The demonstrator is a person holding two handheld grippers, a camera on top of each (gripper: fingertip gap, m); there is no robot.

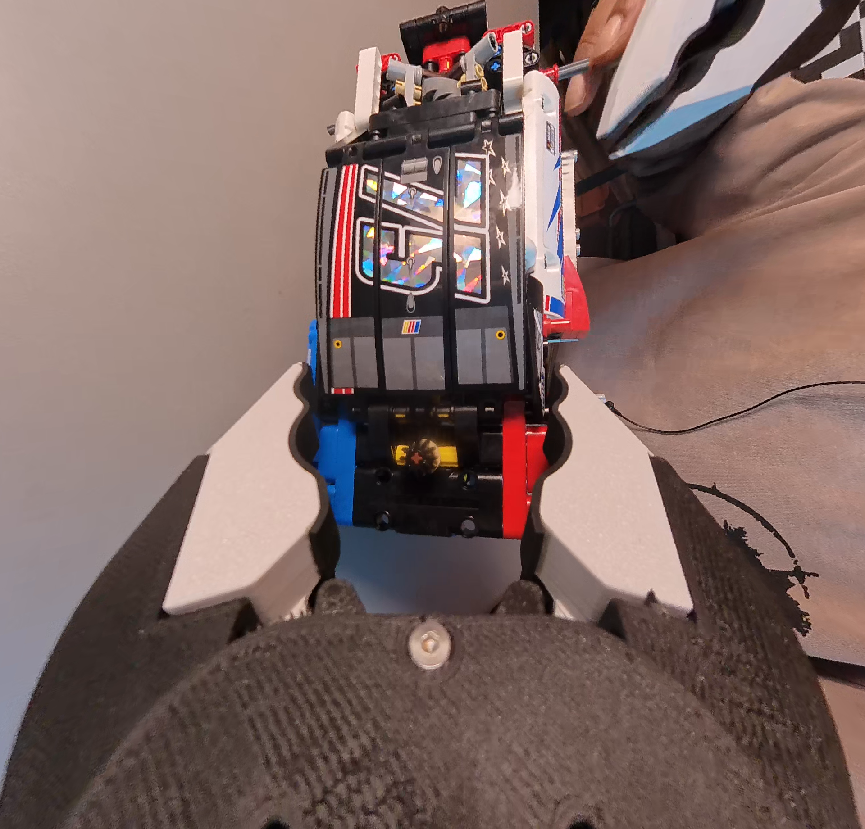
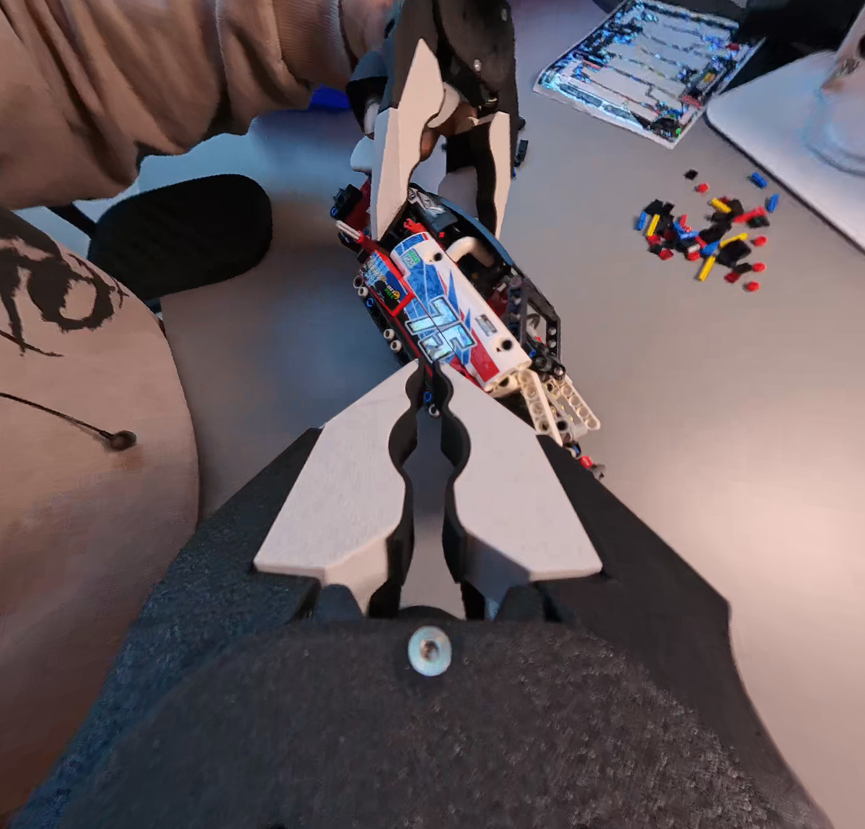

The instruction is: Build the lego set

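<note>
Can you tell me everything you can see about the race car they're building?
The lego car is a half-built racer of glossy plastic: black roof with red stripes, white stars and shiny rainbow stickers, a white side panel with blue and red graphics, bare beams at one end. No wheels show. It is held up off the grey table, the left tool shut on its blue and red end, the right tool pinching its lower edge.

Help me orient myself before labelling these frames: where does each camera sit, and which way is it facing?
Left wrist view: sits on the left gripper, looking along its fingers at the lego car clamped between them; a beige sleeve shows right.
Right wrist view: sits on the right gripper, looking down at the table, loose bricks and instruction booklet; its jaws pinch the car's edge.
Shared: the car, both grippers.
</note>
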